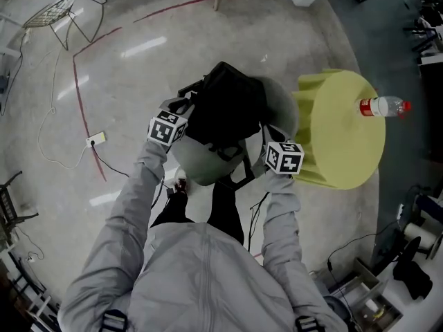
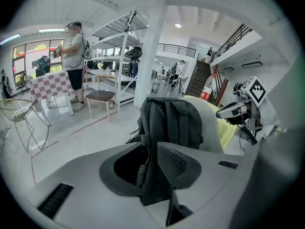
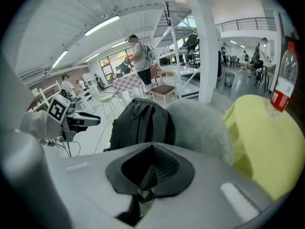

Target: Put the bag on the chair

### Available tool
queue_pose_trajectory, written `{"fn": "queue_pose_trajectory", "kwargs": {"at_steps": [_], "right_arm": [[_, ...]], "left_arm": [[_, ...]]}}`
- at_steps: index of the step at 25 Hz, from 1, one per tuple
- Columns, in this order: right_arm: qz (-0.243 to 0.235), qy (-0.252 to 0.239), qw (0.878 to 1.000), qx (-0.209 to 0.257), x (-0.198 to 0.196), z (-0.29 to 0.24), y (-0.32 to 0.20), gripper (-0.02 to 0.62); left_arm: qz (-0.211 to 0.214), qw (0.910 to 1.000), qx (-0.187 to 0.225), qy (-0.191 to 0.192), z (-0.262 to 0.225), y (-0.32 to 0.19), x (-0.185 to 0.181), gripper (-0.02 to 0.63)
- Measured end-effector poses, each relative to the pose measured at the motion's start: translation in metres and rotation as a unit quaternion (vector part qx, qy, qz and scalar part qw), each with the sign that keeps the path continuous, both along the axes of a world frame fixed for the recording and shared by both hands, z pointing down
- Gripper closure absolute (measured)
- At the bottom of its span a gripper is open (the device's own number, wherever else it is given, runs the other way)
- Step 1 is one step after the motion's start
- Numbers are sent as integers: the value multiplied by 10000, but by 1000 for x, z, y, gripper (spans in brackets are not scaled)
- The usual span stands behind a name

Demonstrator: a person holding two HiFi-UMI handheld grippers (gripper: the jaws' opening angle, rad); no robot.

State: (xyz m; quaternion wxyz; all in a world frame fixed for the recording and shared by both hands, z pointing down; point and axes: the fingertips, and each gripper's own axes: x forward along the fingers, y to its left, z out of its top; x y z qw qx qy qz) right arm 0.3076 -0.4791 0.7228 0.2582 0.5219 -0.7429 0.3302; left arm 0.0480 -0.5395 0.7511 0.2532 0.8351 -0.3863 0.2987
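A black backpack stands upright on the grey upholstered chair, its back to the chair's backrest. My left gripper is at the bag's left side and my right gripper at its right. In the left gripper view the jaws are shut on a black strap of the backpack. In the right gripper view the jaws pinch another black strap, with the backpack and chair just beyond.
A round yellow table stands right of the chair with a clear bottle on it. A cable and power strip lie on the floor at left, with a wire chair beyond. A person stands far off.
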Motion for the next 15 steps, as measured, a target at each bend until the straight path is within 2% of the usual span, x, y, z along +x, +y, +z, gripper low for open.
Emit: {"fn": "queue_pose_trajectory", "kwargs": {"at_steps": [8, 11, 15], "right_arm": [[-15, 217, 9953, 942, -32, -71, 30, 586], [99, 151, 9912, 1310, -43, -103, 44, 586], [188, 156, 9831, 1816, -56, -148, 61, 586]], "left_arm": [[126, 9972, 619, 389, -70, 22, -21, 514], [125, 9946, 808, 632, -102, 30, -24, 527], [330, 9900, 1074, 854, -144, 44, -20, 534]]}}
